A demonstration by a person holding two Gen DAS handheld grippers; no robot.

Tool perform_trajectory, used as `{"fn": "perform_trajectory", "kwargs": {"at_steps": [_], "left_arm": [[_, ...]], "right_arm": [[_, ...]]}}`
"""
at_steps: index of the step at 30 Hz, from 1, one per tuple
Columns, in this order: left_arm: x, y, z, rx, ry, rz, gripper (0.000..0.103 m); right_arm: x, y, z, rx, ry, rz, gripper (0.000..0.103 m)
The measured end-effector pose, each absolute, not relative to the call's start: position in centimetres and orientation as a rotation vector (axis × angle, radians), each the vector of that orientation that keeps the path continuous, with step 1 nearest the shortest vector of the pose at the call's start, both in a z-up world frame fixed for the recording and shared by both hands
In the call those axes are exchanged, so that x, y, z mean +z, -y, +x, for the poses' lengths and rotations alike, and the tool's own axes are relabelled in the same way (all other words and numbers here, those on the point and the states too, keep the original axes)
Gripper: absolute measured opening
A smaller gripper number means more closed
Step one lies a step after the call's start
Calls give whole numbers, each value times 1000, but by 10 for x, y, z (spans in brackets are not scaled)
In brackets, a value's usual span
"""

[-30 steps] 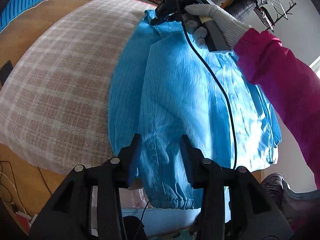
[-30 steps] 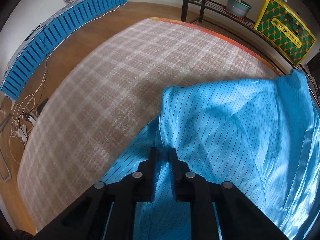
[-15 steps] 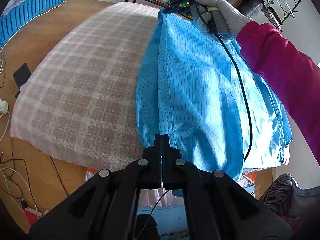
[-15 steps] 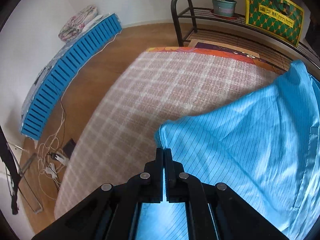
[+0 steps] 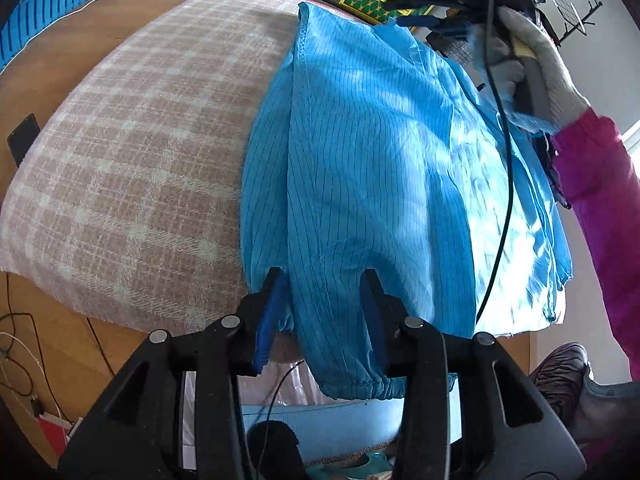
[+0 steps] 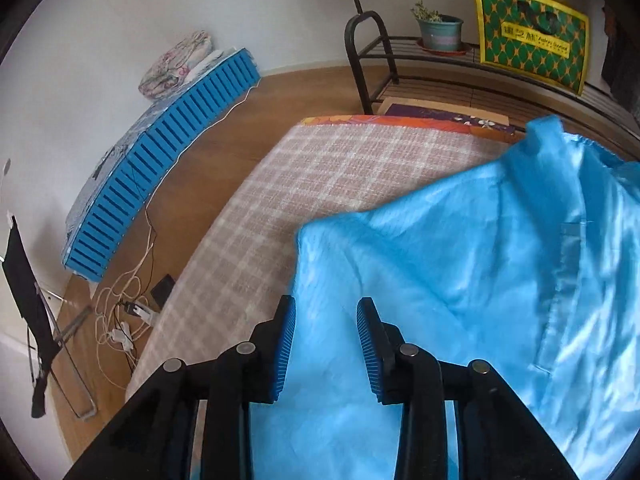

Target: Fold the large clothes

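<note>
Hand-held grippers point(image 5: 324, 304) agape over garment point(image 5: 380, 168)

Bright blue pinstriped garment point(image 5: 372, 168) lies on a pink-and-white plaid cover point(image 5: 132, 152); tongs pads point(image 6: 285, 344) blue.

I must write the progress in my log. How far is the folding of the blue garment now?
Done: one side of the blue garment is folded over onto itself on the checked blanket. In hand: nothing is gripped; the left gripper is open around the hanging sleeve cuff, and the right gripper is open above the cloth. Left: the sleeve hanging over the edge and the other folds.
</note>
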State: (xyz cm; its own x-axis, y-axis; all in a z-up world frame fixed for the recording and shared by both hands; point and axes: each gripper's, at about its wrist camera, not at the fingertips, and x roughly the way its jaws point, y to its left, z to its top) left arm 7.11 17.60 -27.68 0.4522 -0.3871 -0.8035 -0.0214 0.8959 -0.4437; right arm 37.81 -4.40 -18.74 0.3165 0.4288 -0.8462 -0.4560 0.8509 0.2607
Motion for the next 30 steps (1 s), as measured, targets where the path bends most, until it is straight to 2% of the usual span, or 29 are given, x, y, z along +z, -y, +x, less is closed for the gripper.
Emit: {"fn": "perform_trajectory", "kwargs": {"at_steps": [4, 6, 7, 8, 10, 13, 15, 16, 17, 24, 27, 28, 29, 30], "left_arm": [[-278, -173, 74, -210, -1088, -399, 39], [-283, -175, 77, -184, -1108, -404, 29], [-286, -176, 77, -175, -1115, -404, 13], [-287, -177, 78, -182, -1120, -421, 5], [-285, -177, 76, -192, -1107, -435, 0], [-274, -176, 74, -168, -1073, -416, 0], [-265, -181, 69, -131, -1053, -416, 0], [-262, -183, 66, -103, -1049, -411, 0], [-261, -185, 64, -74, -1050, -399, 0], [-282, -188, 65, 5, -1134, -384, 0], [-279, -203, 62, 8, -1124, -478, 13], [-274, -207, 61, 12, -1106, -490, 26], [-269, -210, 61, 13, -1090, -493, 35], [-263, -212, 63, 17, -1075, -488, 35]], "right_arm": [[-193, 99, 326, 528, -1142, -55, 38], [-206, 123, 300, 503, -1172, -63, 40], [-214, 132, 288, 493, -1187, -69, 42], [-222, 139, 276, 490, -1205, -67, 44], [-237, 151, 258, 498, -1250, -34, 45], [-255, 157, 239, 520, -1291, 14, 42], [-257, 154, 231, 536, -1262, 18, 29], [-257, 152, 229, 563, -1266, 35, 12], [-257, 149, 227, 589, -1271, 62, 3], [-263, 121, 218, 646, -1279, 6, 0], [-263, 117, 213, 653, -1265, -46, 0], [-262, 117, 213, 659, -1266, -63, 0], [-260, 116, 212, 674, -1273, -69, 2], [-258, 117, 211, 688, -1281, -69, 4]]}}
